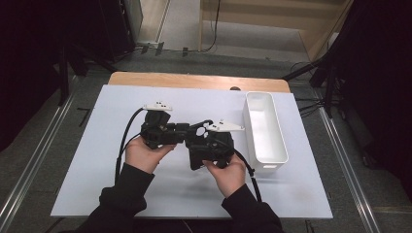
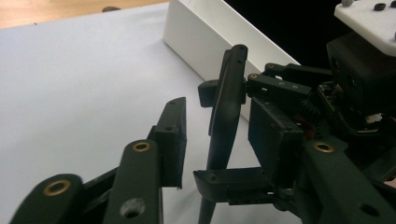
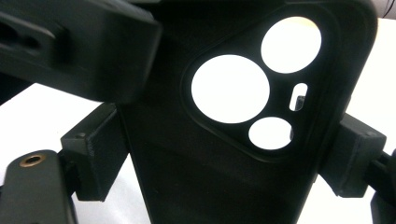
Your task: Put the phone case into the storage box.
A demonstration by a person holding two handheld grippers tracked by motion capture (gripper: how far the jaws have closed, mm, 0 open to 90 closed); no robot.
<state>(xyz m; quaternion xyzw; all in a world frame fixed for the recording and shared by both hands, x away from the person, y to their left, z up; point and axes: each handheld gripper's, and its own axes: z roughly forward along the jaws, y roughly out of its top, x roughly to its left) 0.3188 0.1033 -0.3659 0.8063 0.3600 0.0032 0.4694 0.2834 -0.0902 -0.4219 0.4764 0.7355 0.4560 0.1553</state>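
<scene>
A black phone case (image 1: pixel 200 125) with round camera cut-outs (image 3: pixel 229 88) is held above the white sheet. My right gripper (image 3: pixel 226 163) is shut on it, one pad pressing each long edge. In the left gripper view the case (image 2: pixel 229 93) stands edge-on between the jaws of my left gripper (image 2: pixel 219 135). There is a gap on each side, so that gripper is open and not pressing. In the high view the left gripper (image 1: pixel 182 130) points right toward the case. The right gripper (image 1: pixel 206 136) comes at it from the near side. One left finger (image 3: pixel 93 51) looms at the upper left of the right gripper view.
A long white bin (image 1: pixel 265 126) stands lengthwise at the right of the white sheet (image 1: pixel 97 160), close beside the grippers, and its wall (image 2: pixel 205 37) rises behind the case. The wooden table edge (image 1: pixel 194 80) runs along the back. Cables trail from both grippers toward the person.
</scene>
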